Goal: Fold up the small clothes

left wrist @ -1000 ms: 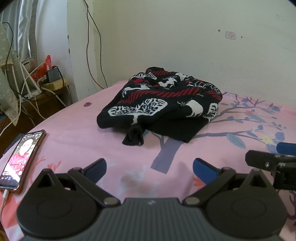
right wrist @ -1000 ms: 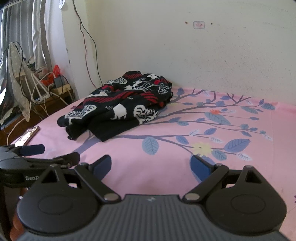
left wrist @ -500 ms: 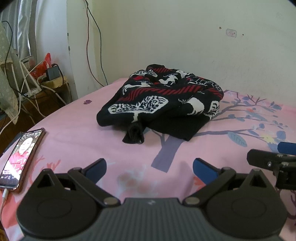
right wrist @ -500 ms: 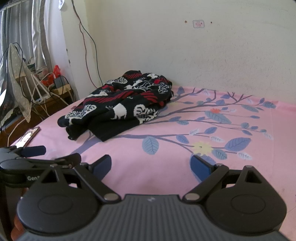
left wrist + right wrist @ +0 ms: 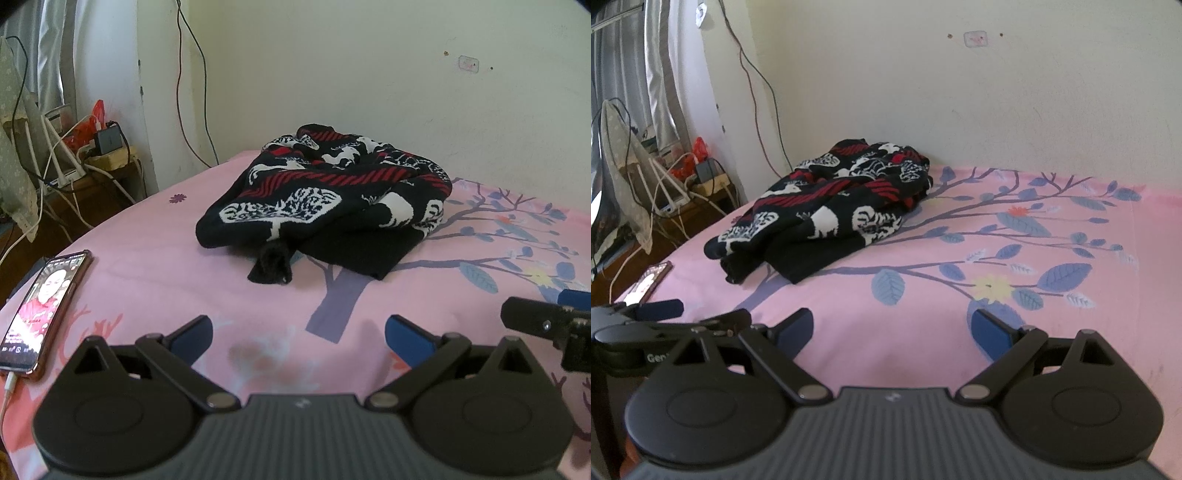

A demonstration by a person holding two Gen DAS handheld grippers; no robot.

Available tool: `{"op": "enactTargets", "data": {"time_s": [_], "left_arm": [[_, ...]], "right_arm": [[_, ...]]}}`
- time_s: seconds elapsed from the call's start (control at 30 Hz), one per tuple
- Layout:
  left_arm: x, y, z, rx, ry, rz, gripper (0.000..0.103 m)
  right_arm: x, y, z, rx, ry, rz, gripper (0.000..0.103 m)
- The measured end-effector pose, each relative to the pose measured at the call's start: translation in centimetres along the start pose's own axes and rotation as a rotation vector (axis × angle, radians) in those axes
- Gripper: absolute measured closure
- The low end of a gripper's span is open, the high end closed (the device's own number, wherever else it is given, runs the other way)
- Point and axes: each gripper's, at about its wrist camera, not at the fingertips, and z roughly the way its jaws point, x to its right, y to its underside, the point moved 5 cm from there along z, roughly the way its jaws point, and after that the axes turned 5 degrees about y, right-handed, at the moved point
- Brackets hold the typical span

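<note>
Two spread, empty tools hover near: left tool (image 5: 298, 330), right tool (image 5: 893, 326). Sweater (image 5: 325, 199) lies far ahead on bed (image 5: 155, 266), nearer left tool.

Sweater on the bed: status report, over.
Left gripper and right gripper open, empty, short of it. Black-red-white patterned sweater bunched on pink bedsheet, not yet folded. Phone at left edge, clear of the sweater.
</note>
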Motion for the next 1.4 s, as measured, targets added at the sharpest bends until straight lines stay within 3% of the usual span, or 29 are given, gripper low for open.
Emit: {"op": "enactTargets", "data": {"time_s": [1.4], "left_arm": [[0.09,0.05,0.07,-0.002,-0.002,-0.002,0.0]], "right_arm": [[0.19,-0.25,-0.18,0.01,0.003,0.004,0.016]]}}
